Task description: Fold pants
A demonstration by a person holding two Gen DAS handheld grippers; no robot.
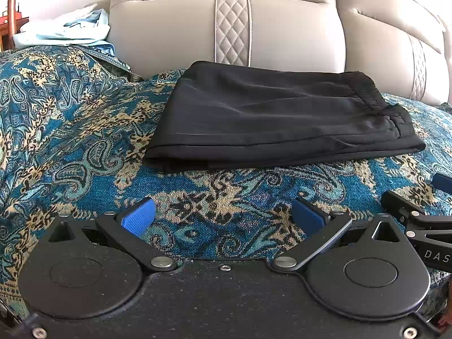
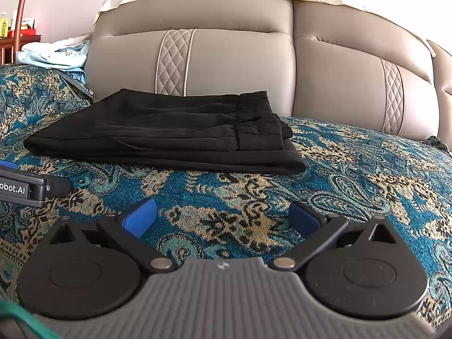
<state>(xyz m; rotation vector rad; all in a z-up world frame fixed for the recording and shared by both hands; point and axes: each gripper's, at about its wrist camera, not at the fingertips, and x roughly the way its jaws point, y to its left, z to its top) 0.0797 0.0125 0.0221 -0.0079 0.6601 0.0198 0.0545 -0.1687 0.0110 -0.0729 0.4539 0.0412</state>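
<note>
The black pants [image 1: 271,118] lie folded into a flat stack on the blue paisley cover [image 1: 84,147], close to the sofa back, waistband to the right. They also show in the right wrist view [image 2: 169,135]. My left gripper [image 1: 223,214] is open and empty, held back from the pants' near edge. My right gripper [image 2: 221,216] is open and empty, also short of the pants. The right gripper's fingers [image 1: 418,214] show at the left view's right edge. The left gripper's body [image 2: 28,188] shows at the right view's left edge.
A grey leather sofa back [image 1: 240,28] rises behind the pants. A pile of pale blue and white clothes [image 1: 65,31] lies at the back left, also in the right wrist view [image 2: 53,53]. A wooden shelf [image 2: 17,39] stands far left.
</note>
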